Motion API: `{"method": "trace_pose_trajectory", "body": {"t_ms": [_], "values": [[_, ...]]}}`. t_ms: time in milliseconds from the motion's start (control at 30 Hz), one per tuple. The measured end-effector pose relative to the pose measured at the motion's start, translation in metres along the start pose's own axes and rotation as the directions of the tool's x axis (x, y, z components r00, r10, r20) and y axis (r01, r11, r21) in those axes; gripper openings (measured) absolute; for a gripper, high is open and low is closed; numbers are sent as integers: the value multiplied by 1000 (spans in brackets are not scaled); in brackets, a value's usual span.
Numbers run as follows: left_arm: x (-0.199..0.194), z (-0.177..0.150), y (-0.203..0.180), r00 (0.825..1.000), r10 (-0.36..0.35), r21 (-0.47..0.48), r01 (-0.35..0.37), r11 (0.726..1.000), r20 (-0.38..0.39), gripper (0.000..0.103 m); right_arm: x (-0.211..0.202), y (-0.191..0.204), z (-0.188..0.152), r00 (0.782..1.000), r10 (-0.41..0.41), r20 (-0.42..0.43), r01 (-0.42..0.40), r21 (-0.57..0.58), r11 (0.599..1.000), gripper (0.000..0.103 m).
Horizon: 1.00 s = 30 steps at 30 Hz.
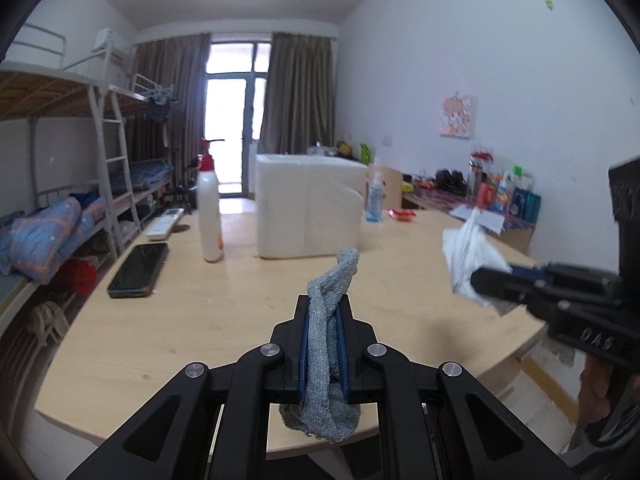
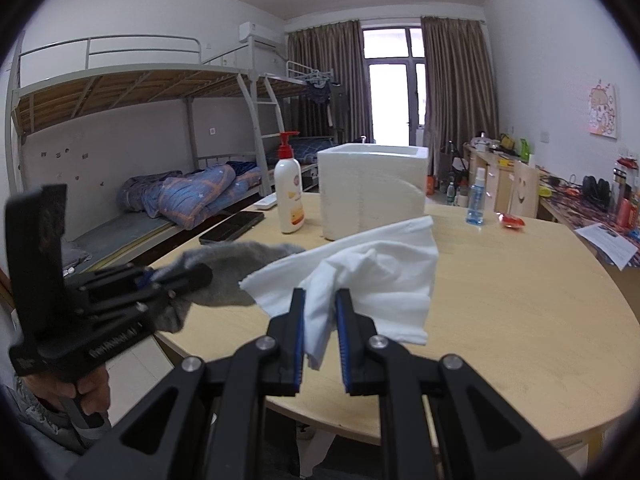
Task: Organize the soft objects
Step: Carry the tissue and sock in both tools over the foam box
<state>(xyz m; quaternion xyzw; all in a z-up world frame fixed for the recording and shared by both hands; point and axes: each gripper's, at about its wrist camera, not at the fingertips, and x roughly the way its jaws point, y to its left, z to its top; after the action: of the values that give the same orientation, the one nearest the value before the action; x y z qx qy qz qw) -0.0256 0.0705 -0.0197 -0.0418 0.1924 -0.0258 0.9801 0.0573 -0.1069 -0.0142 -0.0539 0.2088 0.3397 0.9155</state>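
Note:
My left gripper point(image 1: 323, 312) is shut on a grey knitted sock point(image 1: 329, 292), held above the wooden table point(image 1: 200, 320); the sock sticks up past the fingertips and hangs below them. It also shows in the right wrist view point(image 2: 228, 264) at the left. My right gripper point(image 2: 320, 300) is shut on a white cloth point(image 2: 376, 272), held above the table; the cloth spreads up and right. In the left wrist view the right gripper point(image 1: 480, 276) holds the white cloth point(image 1: 468, 256) at the right. A white foam box point(image 1: 308, 204) point(image 2: 372, 188) stands open-topped at the table's far side.
On the table stand a white pump bottle point(image 1: 210, 212) point(image 2: 289, 192), a blue spray bottle point(image 1: 374, 200) point(image 2: 476, 200), a black phone point(image 1: 138, 270) point(image 2: 232, 226) and a small red packet point(image 1: 402, 214) point(image 2: 511, 221). Bunk beds point(image 2: 140, 120) stand left, a cluttered desk point(image 2: 580, 200) right.

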Motion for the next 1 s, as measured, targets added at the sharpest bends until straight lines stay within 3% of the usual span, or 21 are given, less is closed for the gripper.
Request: {"method": "trace_pose_trajectory", "body": {"t_ms": [400, 1000], "values": [[-11, 29, 11, 996, 33, -22, -32, 999, 81, 12, 21, -2, 16, 999, 40, -6, -40, -8, 999, 18], [20, 88, 16, 990, 51, -2, -51, 999, 128, 12, 46, -22, 67, 999, 45, 12, -45, -12, 999, 18]]}}
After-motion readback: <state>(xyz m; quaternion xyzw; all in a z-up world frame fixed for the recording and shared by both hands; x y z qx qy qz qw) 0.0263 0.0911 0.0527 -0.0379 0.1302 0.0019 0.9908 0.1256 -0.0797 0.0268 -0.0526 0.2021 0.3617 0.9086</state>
